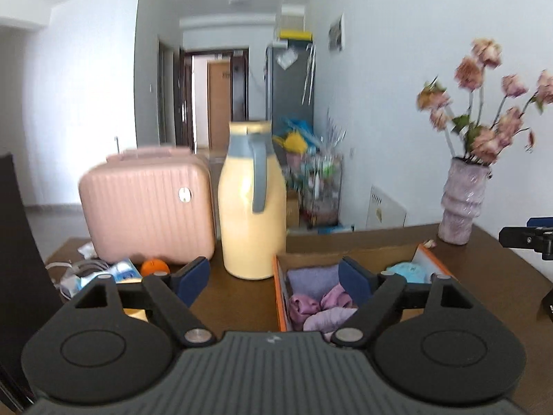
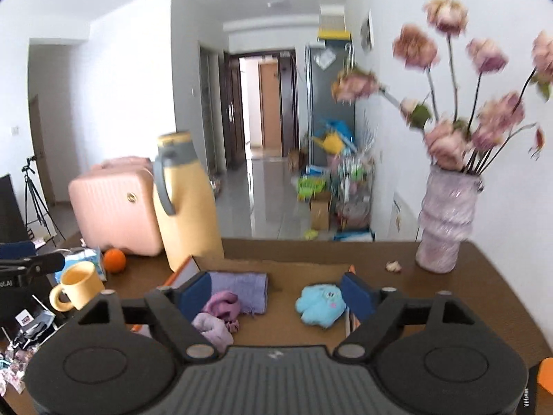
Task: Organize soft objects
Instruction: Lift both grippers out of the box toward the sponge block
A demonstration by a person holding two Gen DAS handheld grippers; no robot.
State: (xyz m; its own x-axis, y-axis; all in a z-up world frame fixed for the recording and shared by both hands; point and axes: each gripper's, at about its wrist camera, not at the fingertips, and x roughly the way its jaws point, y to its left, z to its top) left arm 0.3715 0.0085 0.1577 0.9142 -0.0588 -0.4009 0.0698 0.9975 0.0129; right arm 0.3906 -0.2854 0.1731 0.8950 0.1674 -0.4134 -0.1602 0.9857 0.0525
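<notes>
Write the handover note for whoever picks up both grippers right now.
Left gripper: open, holds nothing.
Right gripper: open, holds nothing.
In the orange-edged box: folded purple towel, crumpled pink-purple cloths, blue plush toy.
Done: these soft things lie in the box.
Left: the crumpled cloths look unfolded; whether more soft things wait outside, cannot tell.

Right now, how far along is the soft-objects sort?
Looks mostly done: the folded purple towel, crumpled pink cloths and blue plush toy all lie inside the orange-edged cardboard box. In hand: nothing; left gripper and right gripper are both open and empty. Left: no other soft item clearly visible outside the box.
</notes>
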